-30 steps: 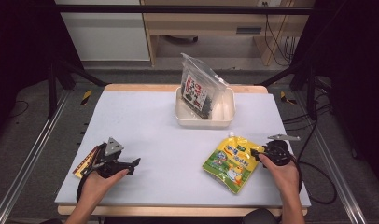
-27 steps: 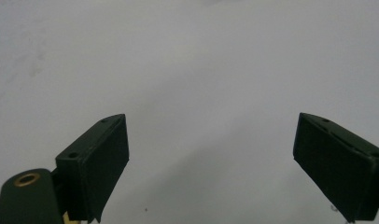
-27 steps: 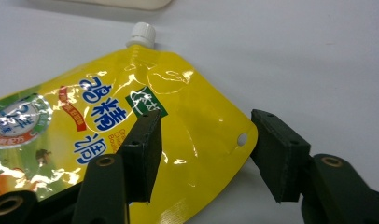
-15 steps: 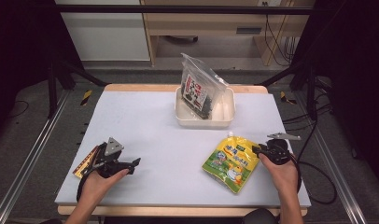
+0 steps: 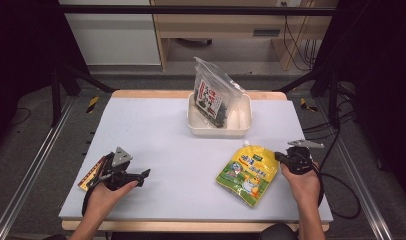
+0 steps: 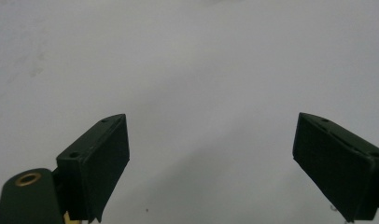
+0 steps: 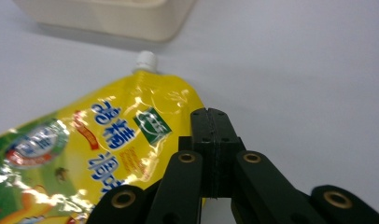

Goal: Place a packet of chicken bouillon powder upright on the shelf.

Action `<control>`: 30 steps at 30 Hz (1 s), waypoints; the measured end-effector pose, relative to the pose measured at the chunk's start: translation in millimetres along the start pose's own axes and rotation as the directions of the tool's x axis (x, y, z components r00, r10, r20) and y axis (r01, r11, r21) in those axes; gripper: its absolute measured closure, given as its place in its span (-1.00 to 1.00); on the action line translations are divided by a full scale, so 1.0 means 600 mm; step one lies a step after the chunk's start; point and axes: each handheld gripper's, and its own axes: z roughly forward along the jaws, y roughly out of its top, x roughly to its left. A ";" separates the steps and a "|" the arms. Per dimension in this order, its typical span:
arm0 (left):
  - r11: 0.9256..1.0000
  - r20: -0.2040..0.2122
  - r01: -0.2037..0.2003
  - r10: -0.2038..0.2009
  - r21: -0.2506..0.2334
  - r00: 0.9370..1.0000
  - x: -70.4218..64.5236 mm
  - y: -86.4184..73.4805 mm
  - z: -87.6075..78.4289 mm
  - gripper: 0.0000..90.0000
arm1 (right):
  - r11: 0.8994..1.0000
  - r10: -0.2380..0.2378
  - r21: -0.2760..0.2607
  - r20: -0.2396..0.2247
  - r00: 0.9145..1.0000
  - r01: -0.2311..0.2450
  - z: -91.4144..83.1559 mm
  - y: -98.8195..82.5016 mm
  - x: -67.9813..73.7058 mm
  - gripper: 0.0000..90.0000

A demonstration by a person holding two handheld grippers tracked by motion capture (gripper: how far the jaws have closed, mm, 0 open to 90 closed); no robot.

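Observation:
A yellow spouted pouch (image 5: 248, 172) with a white cap lies flat at the front right of the white table (image 5: 161, 135). My right gripper (image 5: 279, 157) has just been closing; its jaws now meet on the right edge of the pouch (image 7: 117, 135), and the right gripper (image 7: 208, 116) is shut on that thin edge. My left gripper (image 5: 143, 174) rests at the front left, held in a hand. In the left gripper view the left gripper (image 6: 211, 158) stands wide open over bare table with nothing between its jaws.
A cream bin (image 5: 241, 131) stands at the back centre with a clear bag of dark snacks (image 5: 213, 97) leaning upright in it. The bin (image 7: 145, 25) lies just beyond the pouch's cap. A flat yellow and black packet (image 5: 91, 172) lies under the left hand.
The right gripper's jaws have come together at the pouch's right edge, and the pouch has shifted slightly. The left hand and gripper have stayed put.

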 end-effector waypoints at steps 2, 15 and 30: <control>1.000 0.000 -0.006 0.006 -0.002 1.000 0.001 0.001 -0.002 -0.74 | 0.999 -0.019 -0.031 -0.018 1.000 0.019 -0.012 0.016 0.011 1.00; 0.998 0.024 -0.032 0.033 -0.060 0.999 -0.006 0.040 -0.028 -0.70 | 0.976 -0.204 -0.092 -0.073 0.976 0.197 -0.047 0.099 0.085 1.00; 0.991 0.160 -0.115 0.124 -0.065 0.979 -0.034 0.135 -0.044 -0.65 | 0.902 -0.430 -0.132 -0.185 0.884 0.412 -0.049 0.189 0.201 1.00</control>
